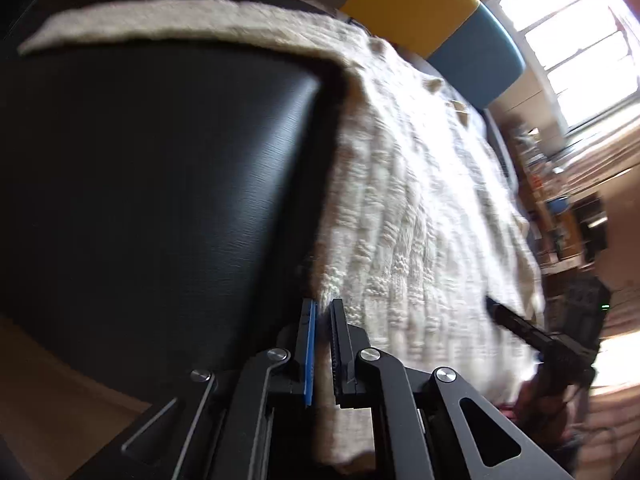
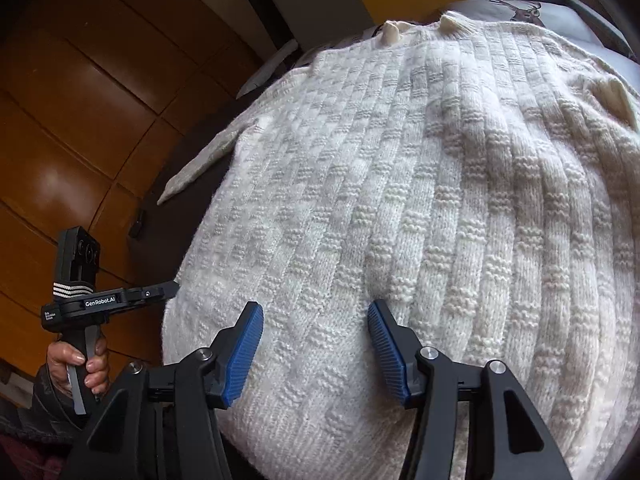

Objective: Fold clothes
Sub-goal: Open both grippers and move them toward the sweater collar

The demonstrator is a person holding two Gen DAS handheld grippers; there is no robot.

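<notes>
Cream sweater (image 2: 400,200) of chunky basket-weave knit, spread flat on a dark, finely grained table (image 1: 160,184), one sleeve (image 1: 132,24) stretched out straight. Right gripper (image 2: 316,344): ribbed blue pads (image 2: 246,354) parted over the knit, holding nothing. Left gripper (image 1: 323,320): jaws clenched at the sweater's edge, nothing visibly held; a hand (image 2: 82,368) grips its handle, lettered "GenRobot.AI".

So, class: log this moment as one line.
sweater: spread flat on table | left gripper: shut, empty, at sweater edge | right gripper: open above sweater
</notes>
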